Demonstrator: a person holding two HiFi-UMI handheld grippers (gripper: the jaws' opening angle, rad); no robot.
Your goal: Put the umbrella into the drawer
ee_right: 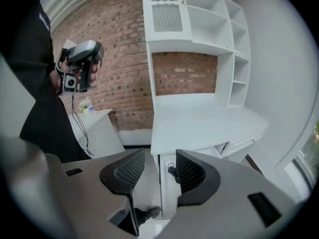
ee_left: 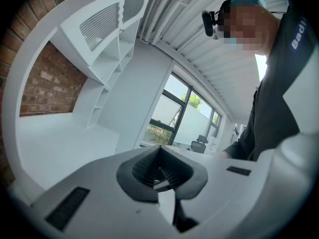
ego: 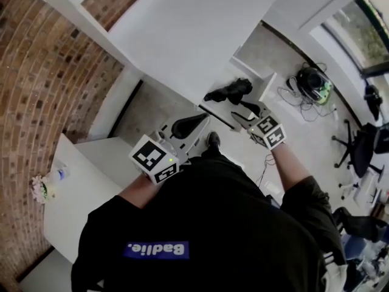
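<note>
The black folded umbrella (ego: 230, 92) lies across the pulled-out white drawer (ego: 268, 85), under the front edge of the white desk (ego: 188, 29). My right gripper (ego: 244, 112) hovers just on my side of the umbrella, apart from it. In the right gripper view the right gripper (ee_right: 159, 171) is open, with only the desk's edge and the floor showing between its pads. My left gripper (ego: 189, 125) is held further left, over the floor and away from the drawer. In the left gripper view the left gripper (ee_left: 160, 164) is shut with nothing in it.
A white hutch with shelves (ee_right: 199, 34) stands on the desk against a brick wall (ego: 36, 72). A low white side table (ego: 79, 199) with a bottle and flowers is at the left. Cables and a green-black device (ego: 313, 84) lie on the floor. Office chairs (ego: 364, 145) stand at the right.
</note>
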